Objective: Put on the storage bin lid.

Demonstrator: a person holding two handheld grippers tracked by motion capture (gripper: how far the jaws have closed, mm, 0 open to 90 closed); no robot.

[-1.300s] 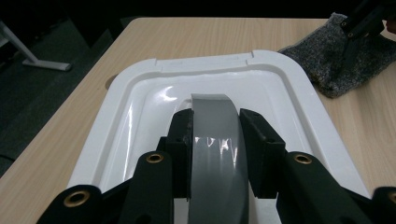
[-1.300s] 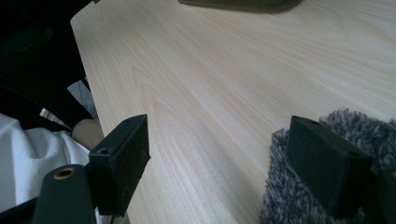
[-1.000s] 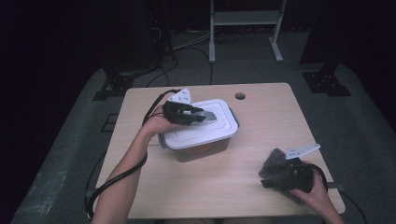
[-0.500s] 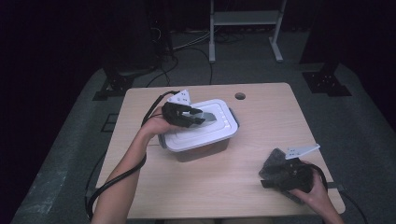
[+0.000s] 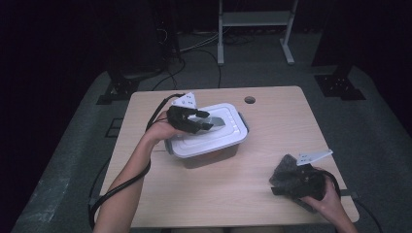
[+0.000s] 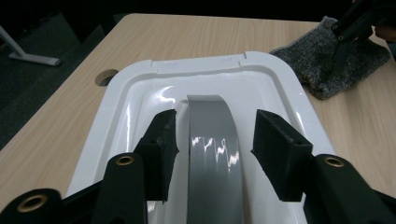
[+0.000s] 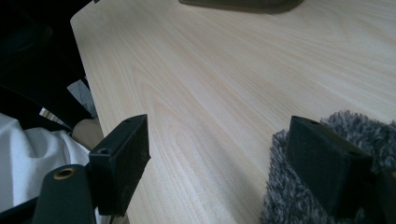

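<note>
A pale wooden table [image 5: 272, 126] stood on grey flooring [image 5: 68, 160], with a round hole [image 5: 249, 100] near its far edge. Beyond it stood a white metal frame [image 5: 255, 19], black cables [image 5: 194, 46] trailed over the floor, and dark stands [image 5: 340, 82] sat either side.

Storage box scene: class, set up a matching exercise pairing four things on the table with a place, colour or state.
Things:
1. lid
2. handle
3. fuzzy cloth
4. cable hole

Descriptions:
A. grey strip between the open left tool jaws
B. dark speckled, by the right tool
C. white, shut on the storage box
D. round, near the far table edge

Pairs: 1-C, 2-A, 3-B, 4-D
</note>
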